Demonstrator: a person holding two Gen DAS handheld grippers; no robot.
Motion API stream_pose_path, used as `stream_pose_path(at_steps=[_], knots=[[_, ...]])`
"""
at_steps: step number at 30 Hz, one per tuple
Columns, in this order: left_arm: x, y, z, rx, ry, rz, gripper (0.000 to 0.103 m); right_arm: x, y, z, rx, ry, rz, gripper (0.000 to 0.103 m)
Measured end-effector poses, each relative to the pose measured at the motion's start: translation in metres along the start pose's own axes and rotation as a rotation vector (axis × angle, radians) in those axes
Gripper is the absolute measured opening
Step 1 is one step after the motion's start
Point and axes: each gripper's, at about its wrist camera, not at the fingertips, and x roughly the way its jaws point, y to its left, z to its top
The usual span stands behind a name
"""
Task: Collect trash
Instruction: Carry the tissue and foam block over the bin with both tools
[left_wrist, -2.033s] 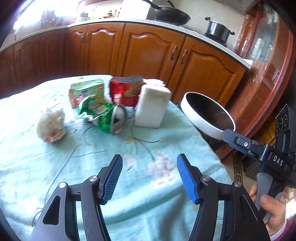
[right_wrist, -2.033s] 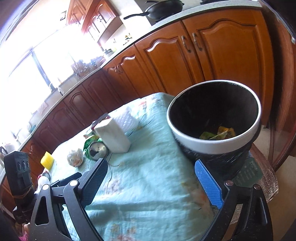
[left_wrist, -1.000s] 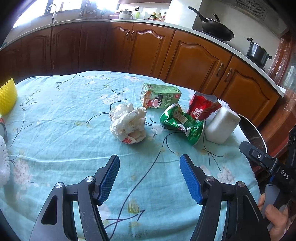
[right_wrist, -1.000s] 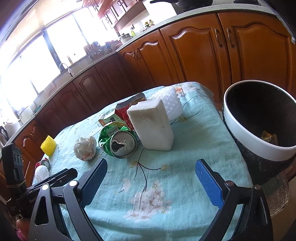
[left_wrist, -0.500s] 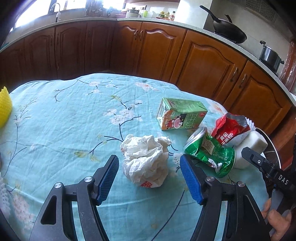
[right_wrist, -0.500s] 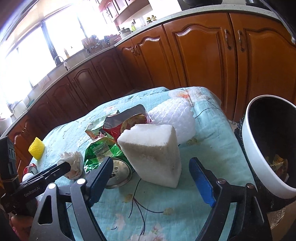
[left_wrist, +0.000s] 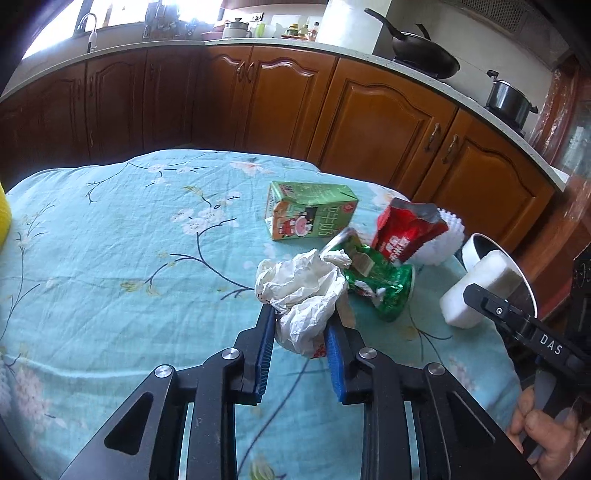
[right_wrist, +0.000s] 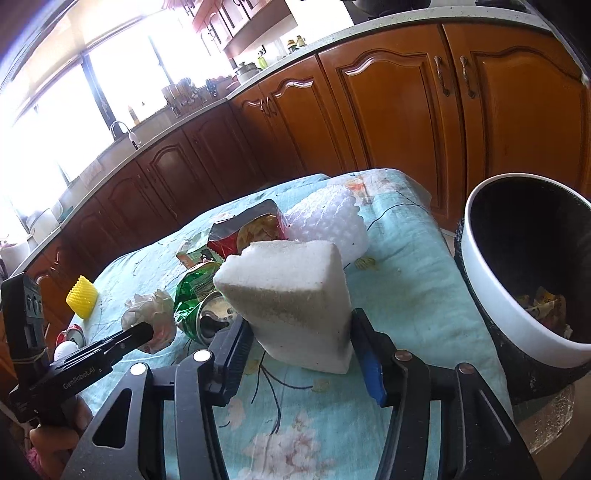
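Note:
My left gripper (left_wrist: 301, 319) is shut on a crumpled white paper wad (left_wrist: 303, 291) on the teal tablecloth. Beside it lie a crushed green can (left_wrist: 380, 282), a green juice carton (left_wrist: 308, 216) and a red snack bag (left_wrist: 406, 229). My right gripper (right_wrist: 301, 332) is shut on a white foam block (right_wrist: 291, 299), its fingers pressed against both sides. The paper wad (right_wrist: 149, 314) and green can (right_wrist: 201, 304) also show in the right wrist view, left of the block. The white-rimmed trash bin (right_wrist: 480, 295) stands at the table's right edge with some scraps inside.
A white bubbled foam piece (right_wrist: 332, 221) lies behind the block. A yellow ridged object (right_wrist: 82, 297) and a red can (right_wrist: 70, 334) sit at the table's far left. Wooden kitchen cabinets (left_wrist: 369, 118) surround the table. The bin's rim (left_wrist: 480, 247) also shows in the left wrist view.
My left gripper moved forward and closed on the paper wad. My right gripper advanced and closed on the foam block.

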Motion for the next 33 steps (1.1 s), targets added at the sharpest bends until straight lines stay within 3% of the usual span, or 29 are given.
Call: stream_pose_path(at_steps=[6, 15, 33], knots=[[-0.023, -0.016, -0.01, 0.013, -0.036, -0.049, 0.025, -0.021, -0.01, -0.007, 0.014, -0.014, -0.002, 0.054], [-0.03, -0.051, -0.017, 0.065, -0.02, -0.112, 0.025, -0.049, -0.03, -0.011, 0.036, -0.041, -0.014, 0.054], [0.01, -0.137, -0.007, 0.187, 0.035, -0.206, 0.025, -0.095, -0.099, -0.007, 0.119, -0.094, -0.101, 0.054]])
